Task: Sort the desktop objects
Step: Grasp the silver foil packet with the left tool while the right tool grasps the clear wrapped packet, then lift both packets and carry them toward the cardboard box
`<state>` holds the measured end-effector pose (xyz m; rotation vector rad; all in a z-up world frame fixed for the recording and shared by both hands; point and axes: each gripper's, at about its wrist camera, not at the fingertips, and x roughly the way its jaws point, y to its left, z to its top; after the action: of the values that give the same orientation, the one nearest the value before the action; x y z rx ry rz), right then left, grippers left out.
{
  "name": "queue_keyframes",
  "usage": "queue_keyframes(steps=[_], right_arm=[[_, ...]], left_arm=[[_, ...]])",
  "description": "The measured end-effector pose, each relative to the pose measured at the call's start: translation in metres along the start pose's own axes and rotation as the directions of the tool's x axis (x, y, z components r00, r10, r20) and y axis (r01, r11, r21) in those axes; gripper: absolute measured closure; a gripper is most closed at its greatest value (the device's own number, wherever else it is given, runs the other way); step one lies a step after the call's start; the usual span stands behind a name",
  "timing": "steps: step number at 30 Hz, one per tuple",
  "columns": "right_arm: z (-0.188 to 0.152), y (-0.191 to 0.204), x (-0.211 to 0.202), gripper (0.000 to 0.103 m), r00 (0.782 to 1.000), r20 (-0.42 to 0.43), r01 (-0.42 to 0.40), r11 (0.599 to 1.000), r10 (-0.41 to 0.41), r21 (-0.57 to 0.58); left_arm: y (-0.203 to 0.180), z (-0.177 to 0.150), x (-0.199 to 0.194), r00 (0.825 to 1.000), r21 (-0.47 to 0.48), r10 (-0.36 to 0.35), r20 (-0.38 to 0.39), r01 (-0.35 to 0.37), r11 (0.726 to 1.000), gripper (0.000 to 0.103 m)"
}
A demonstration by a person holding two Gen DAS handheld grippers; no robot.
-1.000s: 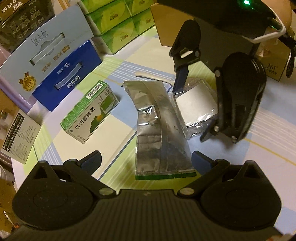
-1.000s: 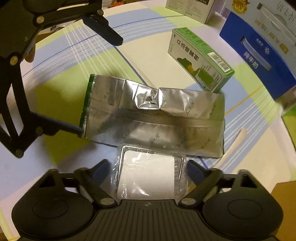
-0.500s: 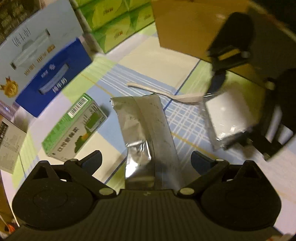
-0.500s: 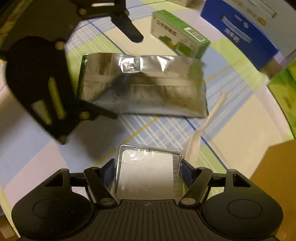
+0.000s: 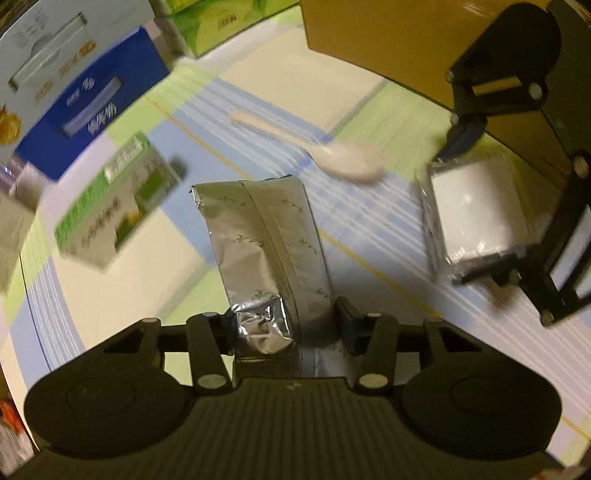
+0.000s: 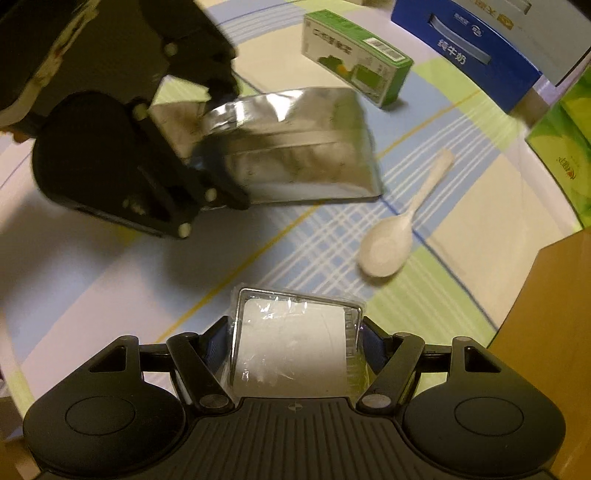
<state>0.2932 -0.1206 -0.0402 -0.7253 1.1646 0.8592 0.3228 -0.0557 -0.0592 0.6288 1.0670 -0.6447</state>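
Observation:
My left gripper (image 5: pixel 286 326) is shut on the near end of a long silver foil pouch (image 5: pixel 258 236), which hangs lifted off the checked tablecloth; the same silver foil pouch (image 6: pixel 295 144) shows in the right wrist view, held by the left gripper (image 6: pixel 218 147). My right gripper (image 6: pixel 291 343) is shut on a small clear-wrapped white packet (image 6: pixel 291 347), raised above the cloth. In the left wrist view that white packet (image 5: pixel 476 210) sits at the right in the right gripper (image 5: pixel 458 206). A white plastic spoon (image 5: pixel 332 155) lies on the cloth between them, also the white spoon (image 6: pixel 399 232).
A green and white carton (image 5: pixel 114 206) lies left of the pouch. A blue milk box (image 5: pixel 85 107) and a pale box stand behind it. Green tissue packs (image 5: pixel 221 22) and a brown cardboard box (image 5: pixel 388 40) line the far side; the cardboard box (image 6: pixel 546 332) is at my right.
My left gripper closed on the foil pouch and lifted it. My right gripper closed on the white packet and carried it up and away from the pouch, uncovering the spoon.

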Motion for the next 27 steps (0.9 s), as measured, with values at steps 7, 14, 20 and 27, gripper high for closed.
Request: queue_keyframes(steps=[7, 14, 20, 27], right_arm=[[-0.031, 0.05, -0.02, 0.034, 0.999, 0.031, -0.035, 0.999, 0.034, 0.02], [-0.084, 0.106, -0.026, 0.034, 0.998, 0.057, -0.037, 0.998, 0.035, 0.042], [-0.121, 0.122, -0.025, 0.034, 0.993, 0.115, -0.034, 0.983, 0.013, 0.18], [-0.138, 0.12, -0.031, 0.034, 0.976, 0.197, 0.03, 0.949, -0.096, 0.315]], left_arm=[[-0.049, -0.055, -0.039, 0.996, -0.089, -0.088, -0.02, 0.086, 0.992, 0.061], [-0.086, -0.085, -0.062, 0.987, -0.167, -0.16, -0.024, 0.154, 0.974, 0.058], [-0.086, -0.091, -0.053, 0.987, -0.258, -0.155, -0.035, 0.141, 0.956, 0.053], [-0.088, -0.08, -0.043, 0.987, -0.285, -0.142, -0.072, 0.116, 0.952, 0.052]])
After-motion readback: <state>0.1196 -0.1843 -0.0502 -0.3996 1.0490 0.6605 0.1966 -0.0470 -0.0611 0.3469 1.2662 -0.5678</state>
